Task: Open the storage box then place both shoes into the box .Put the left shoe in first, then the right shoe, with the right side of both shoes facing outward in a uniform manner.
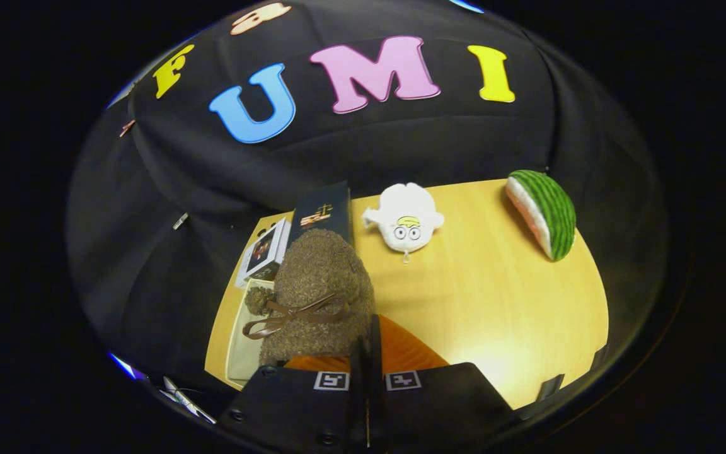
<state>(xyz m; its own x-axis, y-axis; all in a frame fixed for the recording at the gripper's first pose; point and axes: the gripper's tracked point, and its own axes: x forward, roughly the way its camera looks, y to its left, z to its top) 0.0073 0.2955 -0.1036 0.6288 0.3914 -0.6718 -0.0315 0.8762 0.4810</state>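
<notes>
Up close, the gripper (367, 353) has its fingers pressed together on the rim of a fuzzy brown shoe (316, 293) with a ribbon bow, held above the pale storage box (241, 343), which is mostly hidden behind it. Beyond, on the wooden table (489, 296), lie a white plush toy (406, 224) and a watermelon slice (542, 213).

Wooden table (495, 302), pale and yellowish, lit brightly near its front. Toward the back, near the middle: white plush toy (404, 224) with round cartoon eyes and a small loop at its lower end, lying flat. Well apart to its right, near the table's far right edge: plush watermelon slice (546, 213), green striped rind up, pink flesh turned to the left. At the back left: tall dark box (324, 211) standing upright, just beside a smaller white box (265, 251) with a dark printed face.
</notes>
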